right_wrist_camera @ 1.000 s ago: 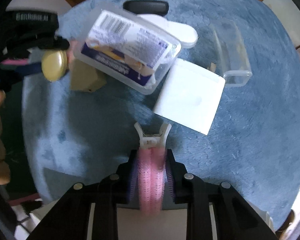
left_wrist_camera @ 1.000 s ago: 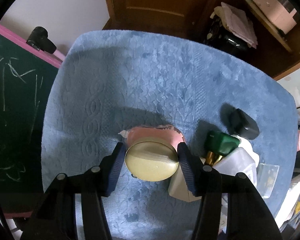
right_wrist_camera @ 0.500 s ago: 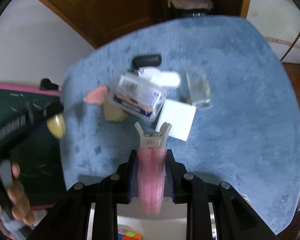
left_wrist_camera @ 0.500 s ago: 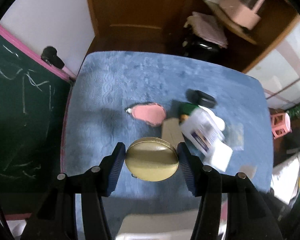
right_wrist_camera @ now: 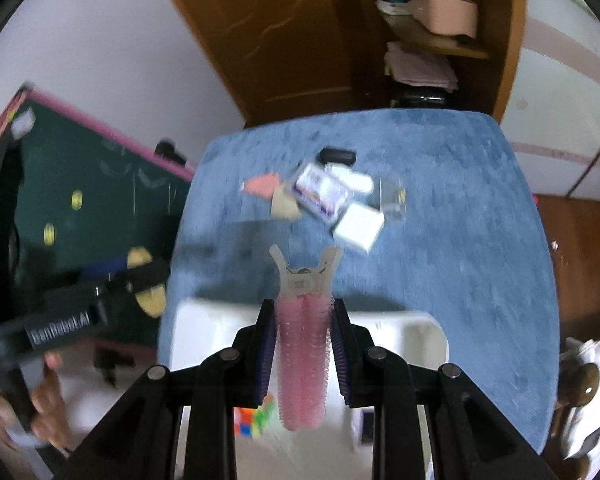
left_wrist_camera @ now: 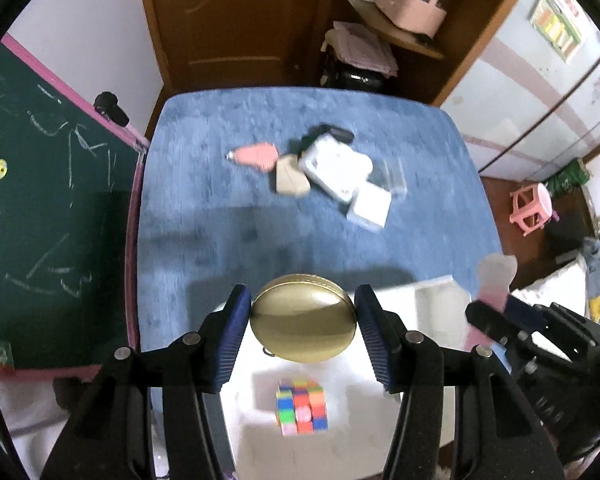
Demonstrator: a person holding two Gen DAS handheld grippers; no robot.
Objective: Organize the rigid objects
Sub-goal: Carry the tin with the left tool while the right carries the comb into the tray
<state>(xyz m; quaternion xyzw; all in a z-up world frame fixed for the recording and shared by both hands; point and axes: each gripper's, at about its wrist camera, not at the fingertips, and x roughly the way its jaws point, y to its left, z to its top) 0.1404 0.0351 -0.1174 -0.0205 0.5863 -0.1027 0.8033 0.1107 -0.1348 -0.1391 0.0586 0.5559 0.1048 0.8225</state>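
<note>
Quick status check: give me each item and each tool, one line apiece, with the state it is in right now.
Left tool: shut on the gold tin.
Gold tin: held above the white bin.
Right tool: shut on the pink hair roller.
Pink hair roller: held over the white bin.
White bin: open-topped.
Colour cube: lying in the bin.
Clear plastic box: lying on the blue cloth, lid state unclear.

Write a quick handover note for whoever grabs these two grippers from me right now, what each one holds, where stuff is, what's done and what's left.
Left gripper: shut on the gold round tin, above the white bin.
Right gripper: shut on the pink hair roller clip, also over the bin.
Already in the bin: a colour cube.
Left on the blue cloth: a blurred pile with a pink piece, a tan box, a clear plastic case, a white box and a black item.
Next, probably: drop both held items in the bin, then fetch the pile.
</note>
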